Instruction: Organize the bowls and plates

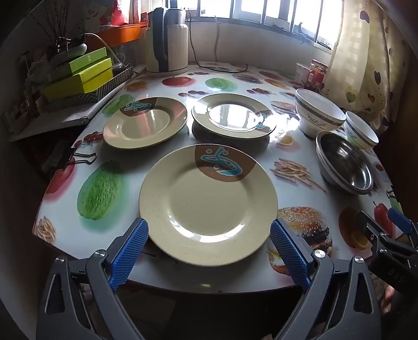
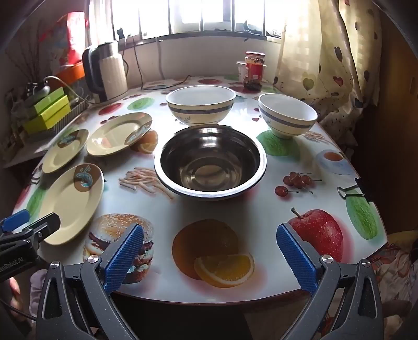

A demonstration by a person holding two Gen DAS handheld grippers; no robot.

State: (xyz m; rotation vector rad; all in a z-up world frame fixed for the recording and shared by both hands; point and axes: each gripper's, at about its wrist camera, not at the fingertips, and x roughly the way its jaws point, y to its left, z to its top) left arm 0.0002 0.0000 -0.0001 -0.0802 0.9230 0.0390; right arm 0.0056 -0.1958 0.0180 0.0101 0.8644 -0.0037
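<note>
Fruit pictures cover the round table (image 2: 261, 214) under a bright window. At the left lie three cream plates: far-left plate (image 1: 145, 122), middle plate (image 1: 233, 115), near plate (image 1: 208, 204). The left gripper (image 1: 209, 235) is spread wide before the near plate, touching nothing. Right of them stand the steel bowl (image 2: 210, 160) and two white bowls (image 2: 200, 104); the right gripper (image 2: 209, 239) is also spread, empty.

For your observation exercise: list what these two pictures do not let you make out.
- Jar label, right wrist view: too small and backlit to read.
- Window, both views: glare hides what lies outside.
- Far right plate, left wrist view: its own rim hides what lifts it off the table.
</note>
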